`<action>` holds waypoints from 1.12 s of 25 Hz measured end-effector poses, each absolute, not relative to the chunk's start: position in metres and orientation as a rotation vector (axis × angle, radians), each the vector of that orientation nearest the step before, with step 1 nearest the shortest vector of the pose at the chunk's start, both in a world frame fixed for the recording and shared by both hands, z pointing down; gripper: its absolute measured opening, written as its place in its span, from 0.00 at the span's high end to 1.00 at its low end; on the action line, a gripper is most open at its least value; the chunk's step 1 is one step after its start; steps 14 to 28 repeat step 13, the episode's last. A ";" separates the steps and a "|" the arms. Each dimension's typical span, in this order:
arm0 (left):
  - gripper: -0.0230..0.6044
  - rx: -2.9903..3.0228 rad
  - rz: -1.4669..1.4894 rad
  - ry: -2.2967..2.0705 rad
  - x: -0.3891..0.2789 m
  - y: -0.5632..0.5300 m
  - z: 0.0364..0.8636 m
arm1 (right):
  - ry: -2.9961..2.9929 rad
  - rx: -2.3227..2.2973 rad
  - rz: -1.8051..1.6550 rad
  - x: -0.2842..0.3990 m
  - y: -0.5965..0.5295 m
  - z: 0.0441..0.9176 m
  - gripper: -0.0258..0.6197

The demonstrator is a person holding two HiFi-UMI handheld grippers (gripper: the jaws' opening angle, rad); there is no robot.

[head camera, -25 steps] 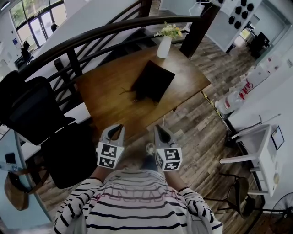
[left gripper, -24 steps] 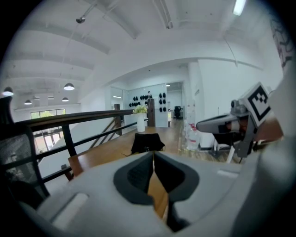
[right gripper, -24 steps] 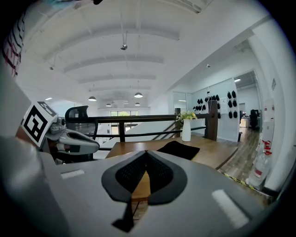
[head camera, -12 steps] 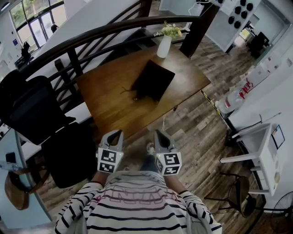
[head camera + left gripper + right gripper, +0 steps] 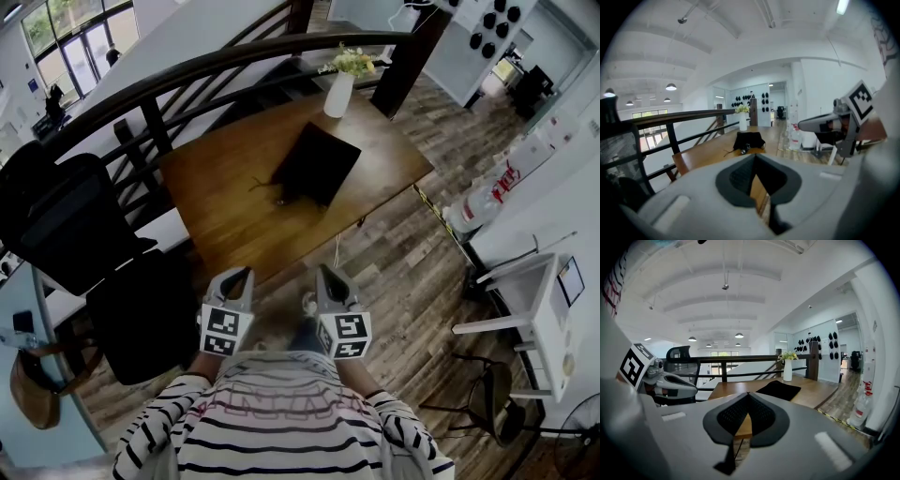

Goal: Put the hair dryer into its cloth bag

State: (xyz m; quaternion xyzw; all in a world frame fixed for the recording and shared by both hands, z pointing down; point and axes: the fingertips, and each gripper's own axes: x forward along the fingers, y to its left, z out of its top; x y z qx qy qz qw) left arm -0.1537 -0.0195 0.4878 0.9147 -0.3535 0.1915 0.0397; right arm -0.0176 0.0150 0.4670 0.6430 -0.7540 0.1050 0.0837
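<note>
Since a second ago my left gripper (image 5: pixel 237 277) has slipped a touch back toward my chest, while the right gripper (image 5: pixel 326 274) sits where it was.

From the head view, I hold both low in front of my striped shirt, jaws together and nothing in either. The cloth bag (image 5: pixel 315 165) lies flat and dark on the wooden table (image 5: pixel 216 216), well ahead of both pairs of jaws. A thin cord (image 5: pixel 258 186) and a small dark lump (image 5: pixel 277 199) poke out at the bag's near corner. I cannot tell whether they belong to the hair dryer, and I make out no dryer anywhere else. A white vase (image 5: pixel 337 94) stands just beyond the bag.

From the left gripper view, the pads meet at the tip with nothing between them. The bag sits straight ahead, far off, with the lump at its near edge.

From the right gripper view, these pads are likewise closed on nothing. The bag lies ahead and slightly to the right, with the vase behind it.

What worries me is that I reach in without knowing where the dryer is and snag the cord instead. Limp cloth on smooth wood may slide away from a closed tip, or I may pinch both layers and seal the mouth. A long push past the bag could topple the vase.
</note>
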 end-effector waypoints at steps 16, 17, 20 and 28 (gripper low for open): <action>0.96 2.818 0.580 -1.050 -0.150 -0.021 0.486 | -2.246 1.929 0.288 -0.019 0.008 0.459 0.96; 0.96 2.818 0.580 -1.050 -0.150 -0.021 0.486 | -2.246 1.929 0.288 -0.019 0.008 0.459 0.96; 0.96 2.818 0.580 -1.050 -0.150 -0.021 0.486 | -2.246 1.929 0.288 -0.019 0.008 0.459 0.96; 0.96 2.818 0.580 -1.050 -0.150 -0.021 0.486 | -2.246 1.929 0.288 -0.019 0.008 0.459 0.96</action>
